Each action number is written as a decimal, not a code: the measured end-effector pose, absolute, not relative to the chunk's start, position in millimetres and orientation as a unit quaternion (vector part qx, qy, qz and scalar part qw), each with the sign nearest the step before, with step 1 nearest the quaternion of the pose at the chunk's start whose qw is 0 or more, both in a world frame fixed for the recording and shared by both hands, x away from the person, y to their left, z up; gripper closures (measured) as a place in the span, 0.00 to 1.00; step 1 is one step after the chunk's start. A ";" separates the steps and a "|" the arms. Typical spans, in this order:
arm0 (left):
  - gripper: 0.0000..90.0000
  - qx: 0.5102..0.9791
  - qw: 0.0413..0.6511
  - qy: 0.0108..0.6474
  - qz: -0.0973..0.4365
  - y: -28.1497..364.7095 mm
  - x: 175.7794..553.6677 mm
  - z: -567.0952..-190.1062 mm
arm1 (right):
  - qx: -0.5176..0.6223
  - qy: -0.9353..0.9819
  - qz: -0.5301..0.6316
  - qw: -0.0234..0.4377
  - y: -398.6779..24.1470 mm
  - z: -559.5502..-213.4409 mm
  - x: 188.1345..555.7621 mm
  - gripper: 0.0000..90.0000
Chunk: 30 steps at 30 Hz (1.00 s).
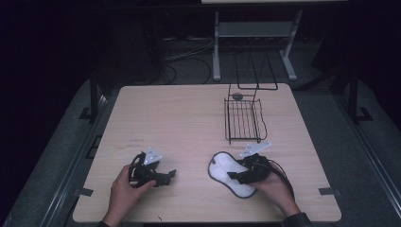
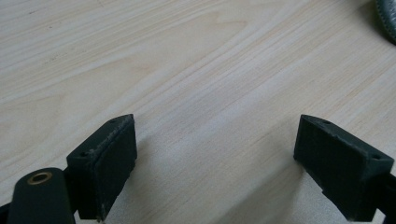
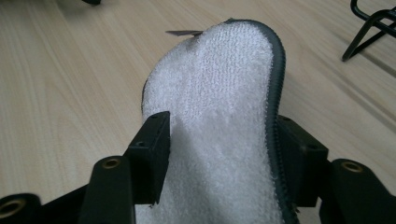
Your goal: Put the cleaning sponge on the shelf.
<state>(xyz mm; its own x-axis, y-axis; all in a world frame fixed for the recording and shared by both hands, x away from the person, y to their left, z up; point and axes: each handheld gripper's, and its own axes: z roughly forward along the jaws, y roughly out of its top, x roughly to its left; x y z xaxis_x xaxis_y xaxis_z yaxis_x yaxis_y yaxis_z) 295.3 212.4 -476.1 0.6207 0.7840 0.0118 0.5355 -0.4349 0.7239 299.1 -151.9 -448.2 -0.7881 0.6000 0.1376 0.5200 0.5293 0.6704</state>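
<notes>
A white terry-cloth insole (image 1: 223, 169) with a grey rim lies on the wooden table (image 1: 189, 118) at the front right. My right gripper (image 1: 235, 176) reaches over it from the right. In the right gripper view the insole (image 3: 229, 60) runs between the two black jaws. The left pad lies against its white cloth and the right pad presses on the grey rim, so the gripper (image 3: 219, 123) is shut on it across its width. My left gripper (image 1: 170, 175) rests at the front left, held by a hand. Its jaws (image 2: 215, 158) stand wide open over bare wood.
A black wire rack (image 1: 243, 120) stands at the back right of the table, just beyond the insole, and its foot (image 3: 369, 23) shows in the right gripper view. A grey edge of the insole (image 2: 387, 18) shows in the left gripper view. A white stand (image 1: 255, 33) is behind the table.
</notes>
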 end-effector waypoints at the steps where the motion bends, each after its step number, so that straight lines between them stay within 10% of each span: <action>1: 0.14 0.828 0.352 0.398 0.176 212.4 295.3 -476.1 | 0.323 0.872 0.365 0.054 -152.8 -447.4 298.8 0.48; 30: 0.14 0.828 0.352 0.399 0.176 212.3 295.2 -476.2 | 0.332 0.842 0.424 0.038 -171.6 -422.7 291.6 0.87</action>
